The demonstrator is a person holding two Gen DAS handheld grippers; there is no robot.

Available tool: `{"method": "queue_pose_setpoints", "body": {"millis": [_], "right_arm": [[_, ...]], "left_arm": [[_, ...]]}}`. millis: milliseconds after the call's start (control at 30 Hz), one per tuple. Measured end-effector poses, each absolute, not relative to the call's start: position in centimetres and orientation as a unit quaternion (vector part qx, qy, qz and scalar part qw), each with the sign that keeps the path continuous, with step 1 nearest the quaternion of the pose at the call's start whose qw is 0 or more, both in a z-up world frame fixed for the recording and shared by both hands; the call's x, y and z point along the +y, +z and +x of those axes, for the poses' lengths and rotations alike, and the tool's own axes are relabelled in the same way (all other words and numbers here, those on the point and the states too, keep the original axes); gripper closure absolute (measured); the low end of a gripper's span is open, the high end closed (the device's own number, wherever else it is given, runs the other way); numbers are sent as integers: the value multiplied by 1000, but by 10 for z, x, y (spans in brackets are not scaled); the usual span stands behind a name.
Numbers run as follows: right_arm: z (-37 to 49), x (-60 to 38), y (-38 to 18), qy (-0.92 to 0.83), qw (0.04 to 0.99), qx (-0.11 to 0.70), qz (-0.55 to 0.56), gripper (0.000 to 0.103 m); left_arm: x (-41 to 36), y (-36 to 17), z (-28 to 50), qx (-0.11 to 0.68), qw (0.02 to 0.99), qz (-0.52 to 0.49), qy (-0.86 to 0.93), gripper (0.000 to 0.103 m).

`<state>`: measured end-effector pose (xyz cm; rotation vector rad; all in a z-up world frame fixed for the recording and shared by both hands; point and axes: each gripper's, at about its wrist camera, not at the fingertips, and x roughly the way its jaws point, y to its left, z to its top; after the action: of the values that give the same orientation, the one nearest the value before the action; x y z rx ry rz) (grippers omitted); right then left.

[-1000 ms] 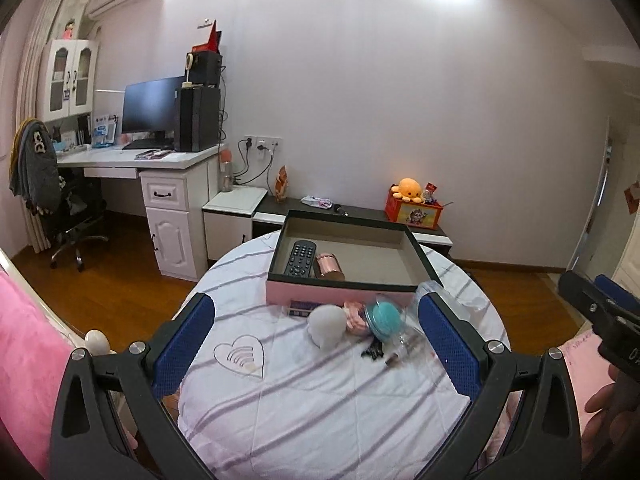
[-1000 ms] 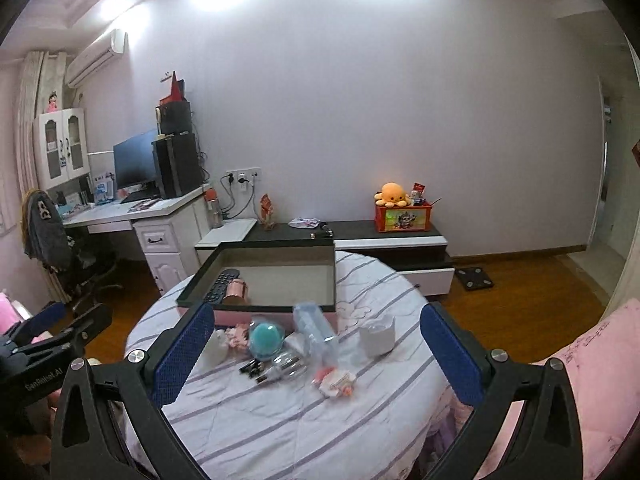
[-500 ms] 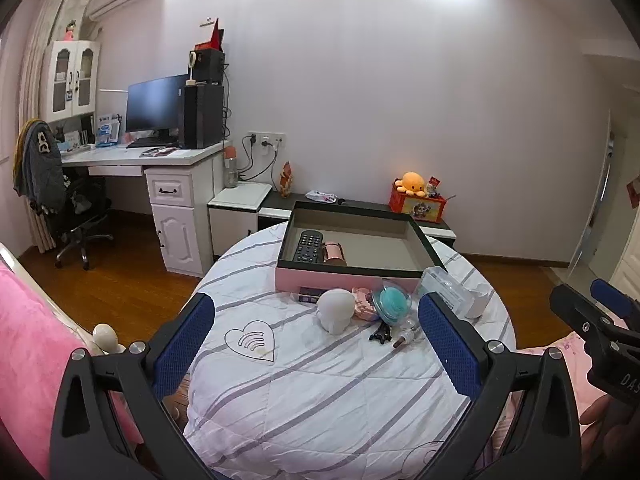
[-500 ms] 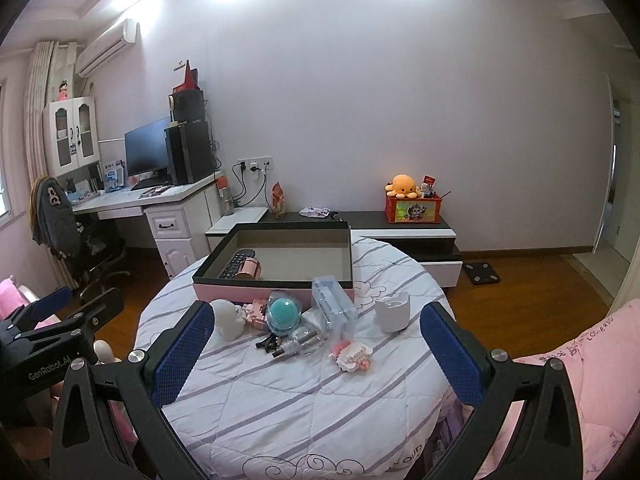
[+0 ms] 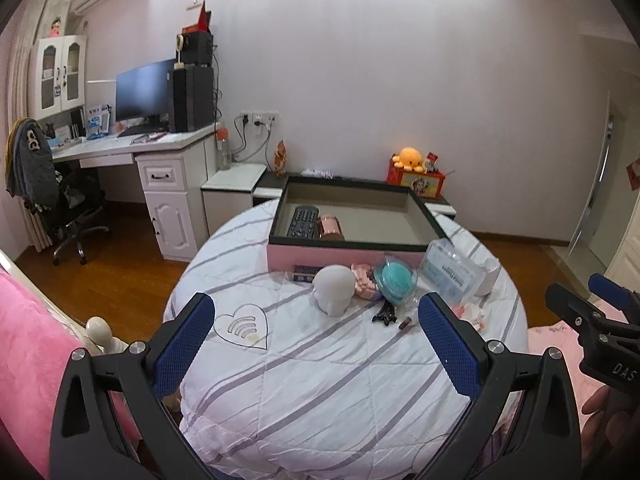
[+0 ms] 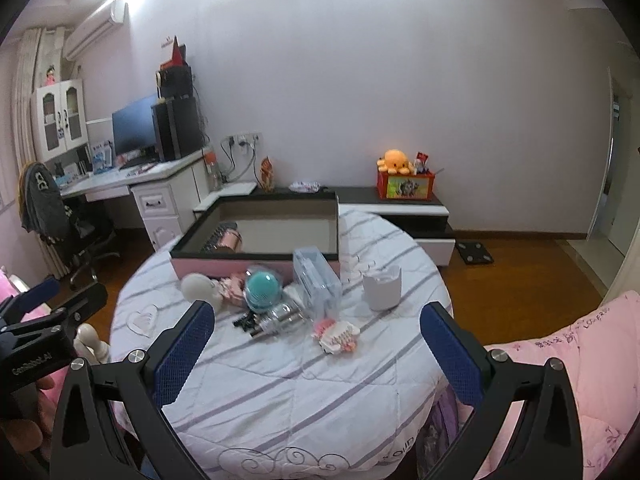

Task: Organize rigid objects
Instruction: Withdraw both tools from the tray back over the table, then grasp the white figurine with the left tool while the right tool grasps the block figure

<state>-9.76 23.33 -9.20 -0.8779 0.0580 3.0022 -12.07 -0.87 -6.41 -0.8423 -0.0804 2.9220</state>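
Left wrist view: your left hand-held gripper [image 5: 316,338] hangs over the near part of the round tabletop [image 5: 320,380], its blue pads wide apart with nothing between them. The pink tray [image 5: 344,258] sits at the far side and holds a remote [image 5: 303,222] and a rose-gold cylinder [image 5: 330,227], side by side in its left end. Just in front of the tray lie a white mushroom-shaped lamp [image 5: 335,288], a teal round case [image 5: 396,282] and a clear plastic box [image 5: 452,274], close together. Right wrist view: your right hand-held gripper [image 6: 316,340] is also spread wide and empty, above the tabletop's near edge. The clear plastic box leans against the tray front; a white cup [image 6: 381,286] stands apart to its right; a pink-and-white hair clip [image 6: 338,336] lies nearest you.
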Motion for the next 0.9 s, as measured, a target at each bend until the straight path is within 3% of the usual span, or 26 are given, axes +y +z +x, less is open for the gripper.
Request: {"method": "queue_pose_setpoints", "body": {"millis": [367, 900], "right_arm": [[-162, 253, -166, 925, 9, 20, -379, 0], [-219, 262, -222, 901, 17, 1, -433, 0]], "left_arm": [[-1, -123, -189, -17, 49, -337, 940, 0], [15, -175, -265, -1, 29, -384, 923, 0]]}}
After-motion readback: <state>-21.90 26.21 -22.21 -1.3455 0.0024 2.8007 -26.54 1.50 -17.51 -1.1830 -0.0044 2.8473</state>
